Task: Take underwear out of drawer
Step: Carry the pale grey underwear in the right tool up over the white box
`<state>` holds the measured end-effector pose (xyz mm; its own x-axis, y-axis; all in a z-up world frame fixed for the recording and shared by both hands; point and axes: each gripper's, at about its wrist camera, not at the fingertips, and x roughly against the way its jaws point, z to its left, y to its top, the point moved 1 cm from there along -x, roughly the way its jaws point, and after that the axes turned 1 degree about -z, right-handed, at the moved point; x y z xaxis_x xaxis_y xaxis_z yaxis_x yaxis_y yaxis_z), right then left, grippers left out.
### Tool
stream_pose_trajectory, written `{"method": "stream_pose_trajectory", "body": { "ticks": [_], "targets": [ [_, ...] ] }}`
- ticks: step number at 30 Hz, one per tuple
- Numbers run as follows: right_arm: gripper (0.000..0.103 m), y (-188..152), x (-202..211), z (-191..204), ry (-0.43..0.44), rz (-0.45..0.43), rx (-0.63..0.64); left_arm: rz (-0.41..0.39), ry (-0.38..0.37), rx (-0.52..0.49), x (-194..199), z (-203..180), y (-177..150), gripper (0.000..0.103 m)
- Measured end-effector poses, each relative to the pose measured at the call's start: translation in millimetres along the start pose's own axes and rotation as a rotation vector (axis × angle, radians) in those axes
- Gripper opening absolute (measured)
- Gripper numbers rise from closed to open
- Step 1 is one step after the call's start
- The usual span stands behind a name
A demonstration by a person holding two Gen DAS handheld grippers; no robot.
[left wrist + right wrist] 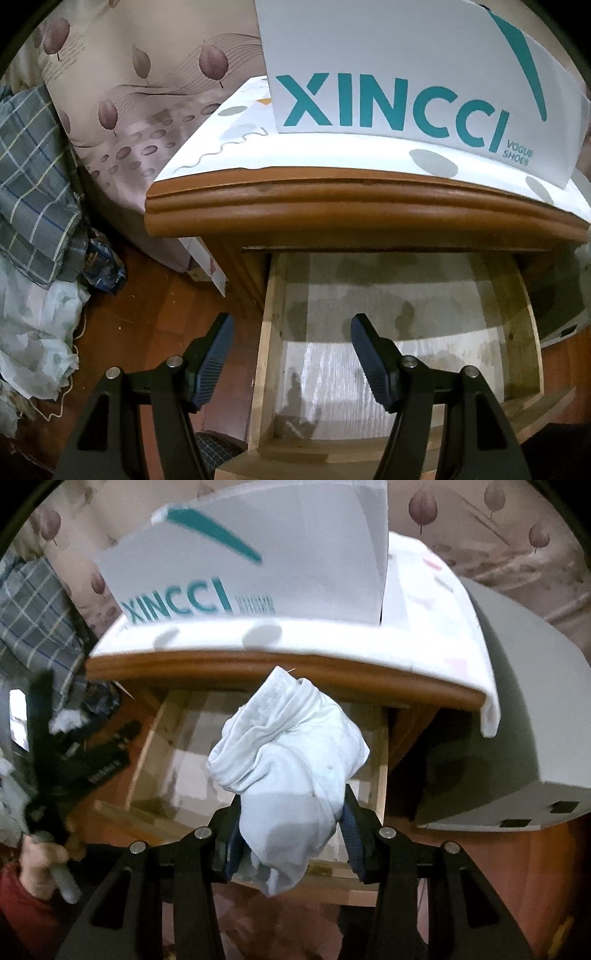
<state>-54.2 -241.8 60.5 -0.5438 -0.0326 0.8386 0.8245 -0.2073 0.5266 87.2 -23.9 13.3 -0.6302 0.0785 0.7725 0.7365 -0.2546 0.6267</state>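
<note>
Right wrist view shows the underwear (291, 753), a pale bunched piece of cloth, pinched between the pads of the right gripper (291, 834) and hanging clear above the open drawer (380, 760). The jaws are clamped on the lower folds, so most of the cloth bulges up and forward past the fingertips; gripping the bundle by its middle looks meant to keep it from trailing on the drawer's wooden sides. Below it the drawer floor looks bare in both views, which suggests the piece is already out and only needs carrying away.

Off to the side, the left gripper (291, 354) hovers over the drawer's near left corner with its jaws apart and nothing between them, probably kept there out of the way of the lift. In the right wrist view a hand (40, 864) grips its handle. Above the drawer, a white shoe box (406, 74) stands on the cabinet top (332, 206).
</note>
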Motion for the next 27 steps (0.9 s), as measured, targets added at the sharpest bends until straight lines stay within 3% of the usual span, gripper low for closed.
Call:
{"method": "stream_pose_trajectory", "body": {
  "ticks": [12,19,27],
  "targets": [
    [0.043,80.8,85.4,9.0,-0.027,-0.186,0.061,0.007,-0.010,0.043,-0.3,8.3,2.5,0.067],
    [0.043,138.2,91.1,17.2,-0.048,-0.216,0.069,0.009,-0.010,0.057,-0.1,10.2,4.1,0.067],
    [0.043,190.2,66.5,38.8,-0.093,-0.203,0.115,0.008,-0.011,0.081,0.3,16.8,6.8,0.067]
  ]
}}
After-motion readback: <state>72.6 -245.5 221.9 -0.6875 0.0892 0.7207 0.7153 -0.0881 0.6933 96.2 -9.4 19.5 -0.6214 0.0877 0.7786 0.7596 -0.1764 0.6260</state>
